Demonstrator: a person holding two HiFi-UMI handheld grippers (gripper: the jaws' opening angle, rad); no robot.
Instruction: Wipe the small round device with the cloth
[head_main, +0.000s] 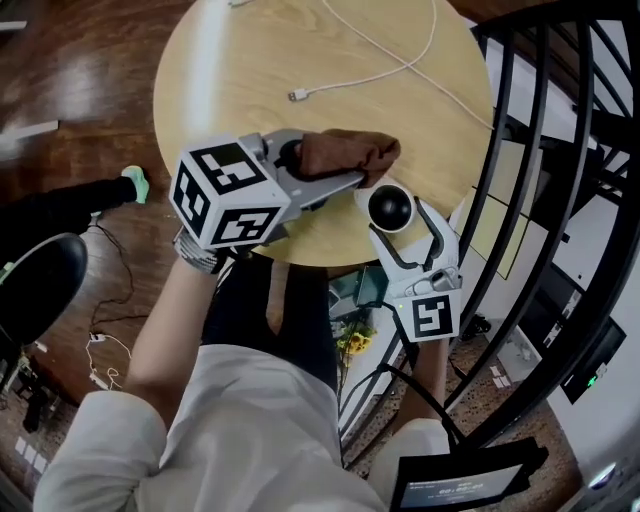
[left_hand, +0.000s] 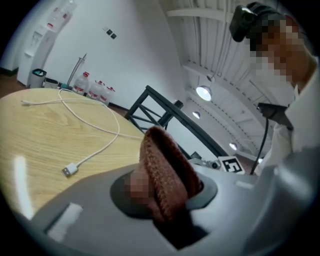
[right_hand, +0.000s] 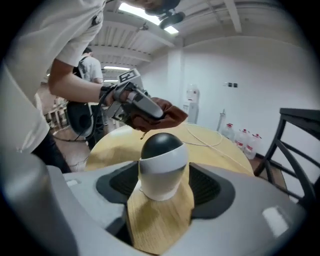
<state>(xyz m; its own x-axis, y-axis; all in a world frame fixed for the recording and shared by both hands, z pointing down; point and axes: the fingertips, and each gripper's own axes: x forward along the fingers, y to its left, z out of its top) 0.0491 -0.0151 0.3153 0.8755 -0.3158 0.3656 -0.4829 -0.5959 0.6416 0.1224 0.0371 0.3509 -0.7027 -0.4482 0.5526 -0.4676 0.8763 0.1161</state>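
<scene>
- L claw (head_main: 335, 168) is clamped shut on the brown cloth (head_main: 350, 150), centre of head view. The folded wad sticks out past the jaw tips, so fabric, not metal, meets the target.
- R claw (head_main: 395, 222) is closed on the small round device (right_hand: 161, 160), pads on both sides. Jaws stand wide bc the body is wide. The grip is low on the white body, which leaves the black dome bare for wiping.
- Device is at the lower-right edge of the round wood table (head_main: 250, 60) in head view, just below the cloth's right end.
- R claw view: cloth hangs just above & behind the dome, near but apart, w/ table showing between them.
- My read: cloth isn't on the dome at this moment. Next I'd bring the wad down onto the dome while R holds steady, else the device could roll off the edge.
- White USB cable (head_main: 297, 95) lies across the upper part of the table, well apart from both claws, so no snag worry.
</scene>
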